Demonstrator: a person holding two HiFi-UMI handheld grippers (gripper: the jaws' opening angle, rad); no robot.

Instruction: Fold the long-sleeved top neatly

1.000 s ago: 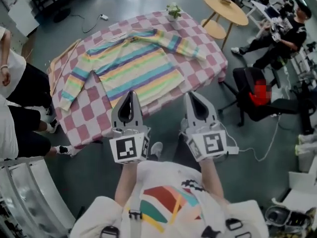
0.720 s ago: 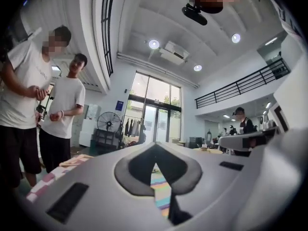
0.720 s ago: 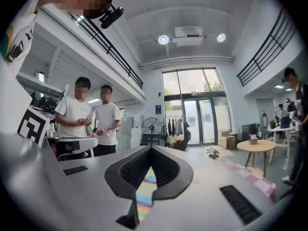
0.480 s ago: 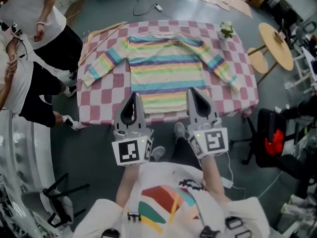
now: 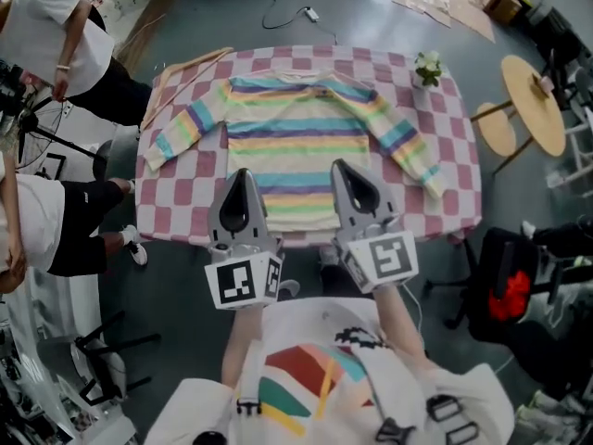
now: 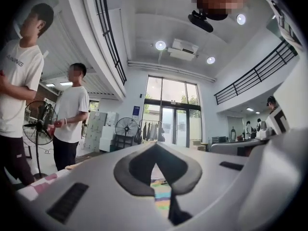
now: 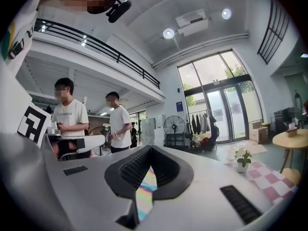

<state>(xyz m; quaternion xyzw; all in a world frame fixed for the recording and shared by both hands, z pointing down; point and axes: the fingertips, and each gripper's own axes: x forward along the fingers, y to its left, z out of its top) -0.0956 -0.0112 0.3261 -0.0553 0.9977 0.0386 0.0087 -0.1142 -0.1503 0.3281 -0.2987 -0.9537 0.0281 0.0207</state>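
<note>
A pastel rainbow-striped long-sleeved top [image 5: 295, 137] lies flat, front up, on a table with a pink-and-white checked cloth [image 5: 181, 202]. Its sleeves angle out to the left [image 5: 176, 137] and right [image 5: 408, 151]. My left gripper [image 5: 239, 174] and right gripper [image 5: 339, 167] are held side by side, level, over the near hem. Both are shut with nothing held. In the left gripper view a strip of the striped top [image 6: 161, 196] shows beneath the closed left gripper [image 6: 155, 146]. In the right gripper view the top [image 7: 144, 191] shows below the closed right gripper [image 7: 150, 148].
A small potted plant [image 5: 427, 68] stands on the table's far right corner. Two people [image 5: 56, 49] stand left of the table. A round wooden table [image 5: 533, 100] and a black chair [image 5: 519, 276] are to the right. A cable [image 5: 287, 12] lies on the floor beyond.
The table has swung from slanted to square in front of me and come nearer. Both grippers, still shut, now reach over the top's near hem.
</note>
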